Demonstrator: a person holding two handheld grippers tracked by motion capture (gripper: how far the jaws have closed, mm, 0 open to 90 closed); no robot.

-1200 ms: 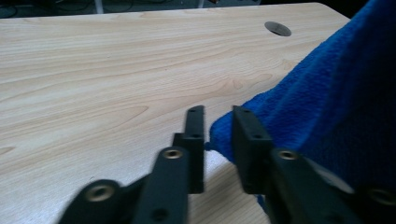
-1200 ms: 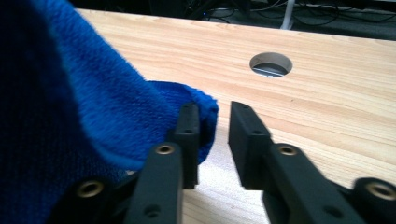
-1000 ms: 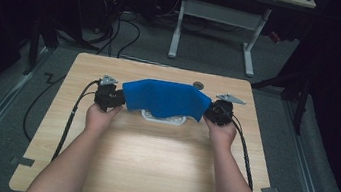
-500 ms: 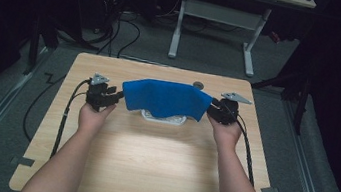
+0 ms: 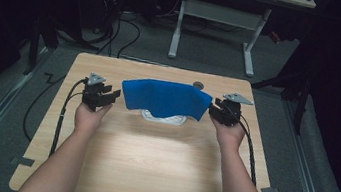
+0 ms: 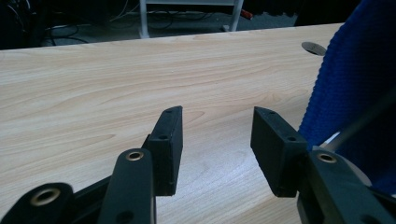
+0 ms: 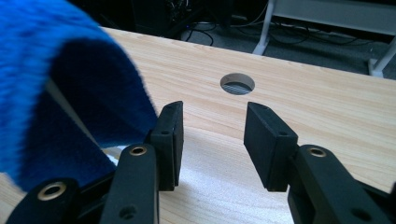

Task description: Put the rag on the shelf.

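Blue cloth [image 5: 165,98] is draped over a white dish-like thing [image 5: 164,118] near the back middle of the wooden table [image 5: 148,168], so it looks like the covering step is pretty much done and both hands are at the letting-go stage.

Going left to right: the left gripper [image 5: 113,96] sits just off the cloth's left edge, jaws spread with nothing between them; in the left gripper view there's only bare wood in the gap and the cloth [image 6: 359,88] hangs off to one side. Then the cloth itself, arched over the dish. Then the right gripper [image 5: 214,111] at the cloth's right end, jaws also spread and empty, with the blue edge [image 7: 60,84] right beside one jaw and the table's cable hole [image 7: 237,84] beyond.

Next move, I'd guess: pull both grippers straight outward without snagging the fabric, or the cover slides off.
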